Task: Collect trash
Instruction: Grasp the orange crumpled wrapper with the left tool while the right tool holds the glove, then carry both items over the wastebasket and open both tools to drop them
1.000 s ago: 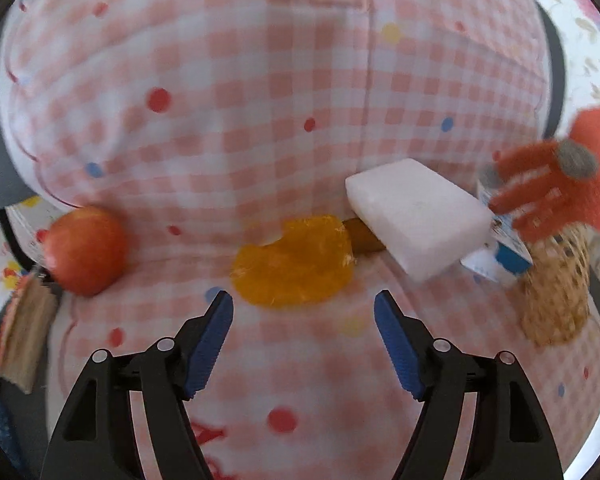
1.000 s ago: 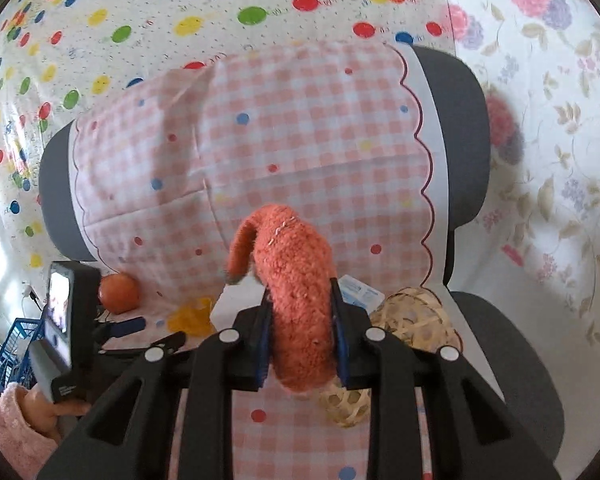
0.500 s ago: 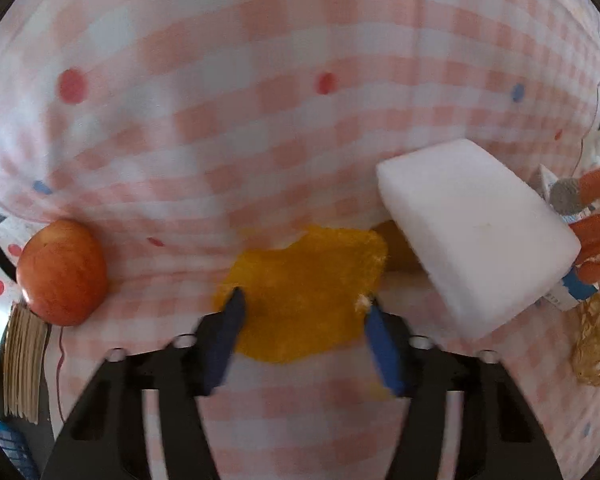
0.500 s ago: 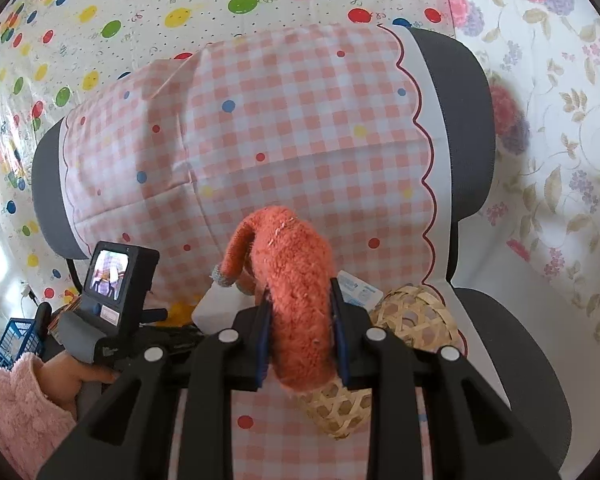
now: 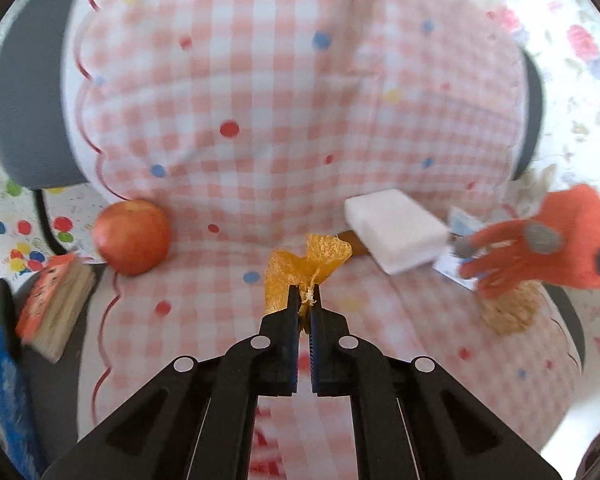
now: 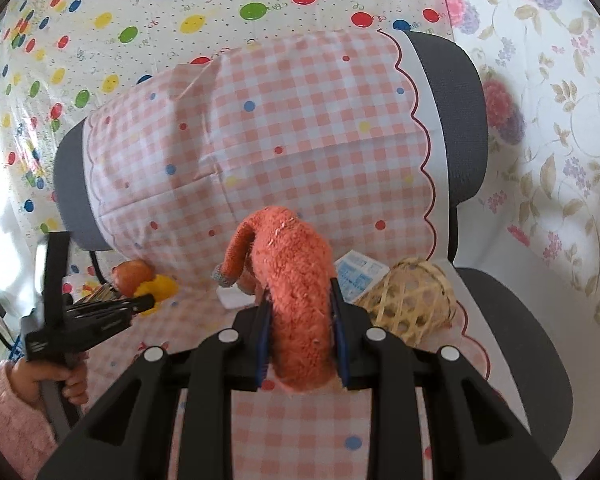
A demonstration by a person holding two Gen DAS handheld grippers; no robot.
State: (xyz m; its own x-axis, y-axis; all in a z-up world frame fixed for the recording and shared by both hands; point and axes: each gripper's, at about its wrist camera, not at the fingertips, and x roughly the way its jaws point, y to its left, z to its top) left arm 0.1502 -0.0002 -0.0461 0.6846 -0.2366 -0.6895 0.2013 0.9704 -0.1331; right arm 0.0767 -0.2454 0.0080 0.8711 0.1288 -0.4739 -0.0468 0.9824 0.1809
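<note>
since a second ago the left gripper (image 5: 305,302) has just been closing and now pinches the orange peel (image 5: 306,266), lifted; right gripper (image 6: 300,312) clamps the orange glove (image 6: 296,280).

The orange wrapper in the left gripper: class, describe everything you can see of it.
The orange wrapper is thin, translucent and crinkly, like plastic film. It is bunched into a crumpled fan, its lower edge pinched between the shut left gripper, whose jaws have just closed on it. It stands above the checked cloth, in front of the white block.
</note>
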